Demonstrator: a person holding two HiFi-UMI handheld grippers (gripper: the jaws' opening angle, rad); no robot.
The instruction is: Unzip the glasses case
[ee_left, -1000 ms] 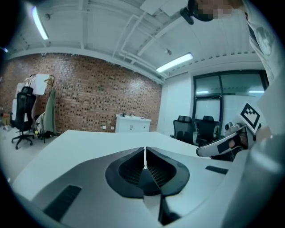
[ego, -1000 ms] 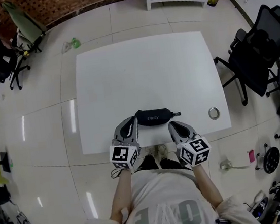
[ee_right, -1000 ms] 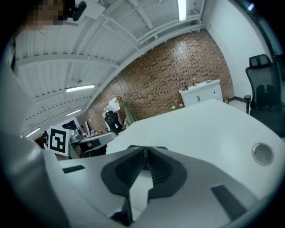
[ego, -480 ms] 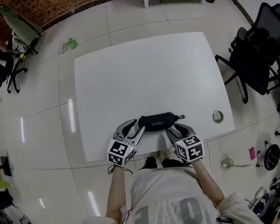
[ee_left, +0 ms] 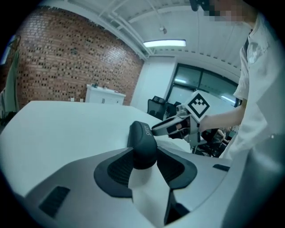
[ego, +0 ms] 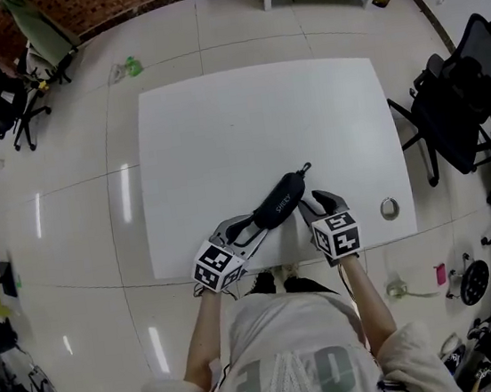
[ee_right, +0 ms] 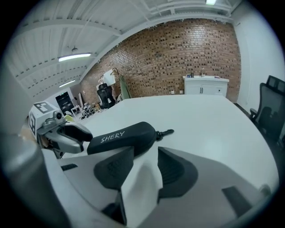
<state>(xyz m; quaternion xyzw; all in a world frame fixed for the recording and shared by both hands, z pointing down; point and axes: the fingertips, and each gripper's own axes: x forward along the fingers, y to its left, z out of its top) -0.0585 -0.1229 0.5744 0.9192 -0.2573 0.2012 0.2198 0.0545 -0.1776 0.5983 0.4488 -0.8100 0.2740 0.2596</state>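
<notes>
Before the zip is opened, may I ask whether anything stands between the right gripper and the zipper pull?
Nothing visible does. The right gripper, its jaws just opened and empty, faces the zipper pull at the end of the glasses case.

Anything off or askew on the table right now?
The glasses case lies askew, diagonal to the table edge, its near end between the jaws of the left gripper, which have just opened. The right gripper, also just opened, holds nothing. No spill or damage shows.
</notes>
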